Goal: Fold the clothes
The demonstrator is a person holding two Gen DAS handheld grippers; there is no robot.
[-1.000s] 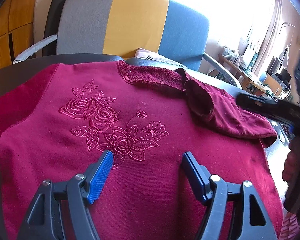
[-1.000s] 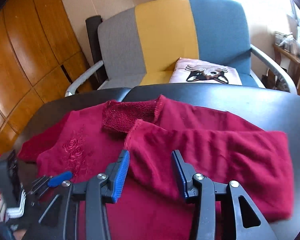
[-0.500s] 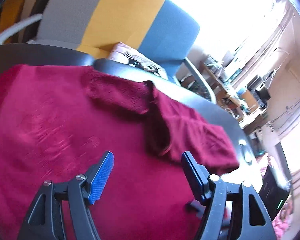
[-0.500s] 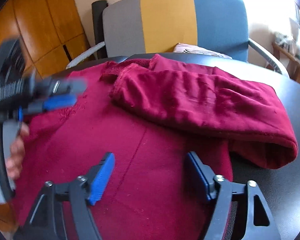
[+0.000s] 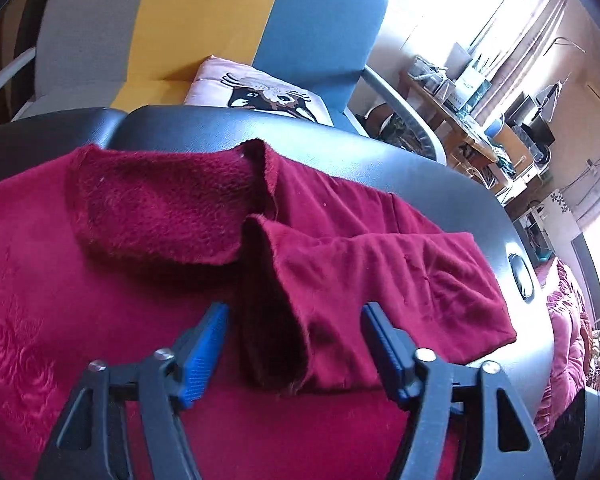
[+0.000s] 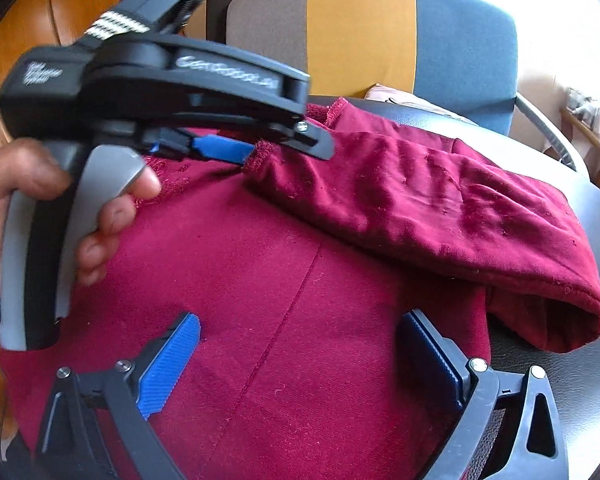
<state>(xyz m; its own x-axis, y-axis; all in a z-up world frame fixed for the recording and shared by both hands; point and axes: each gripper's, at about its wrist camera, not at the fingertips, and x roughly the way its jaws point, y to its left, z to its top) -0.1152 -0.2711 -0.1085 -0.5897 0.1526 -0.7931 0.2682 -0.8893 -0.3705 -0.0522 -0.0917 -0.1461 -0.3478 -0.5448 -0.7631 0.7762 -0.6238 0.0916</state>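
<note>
A dark red sweatshirt (image 5: 148,344) with embroidered roses lies front-up on a black table (image 5: 380,160). Its sleeve (image 5: 380,272) is folded across the chest, cuff end pointing at me. My left gripper (image 5: 294,336) is open, its jaws on either side of the cuff just above the fabric. In the right wrist view the sweatshirt (image 6: 300,300) fills the frame, the sleeve (image 6: 440,208) lies across it, and the left gripper (image 6: 260,146) hangs at the cuff. My right gripper (image 6: 300,360) is open wide and empty over the body.
A grey, yellow and blue chair (image 5: 220,20) with a cat-print cushion (image 5: 260,92) stands behind the table. A cluttered desk (image 5: 480,112) and a pink blanket (image 5: 568,340) are at the right. Wooden cabinets (image 6: 80,8) are at the left.
My left gripper has swung right and come down to the sleeve cuff. My right gripper has opened wider and drawn back over the sweatshirt's body.
</note>
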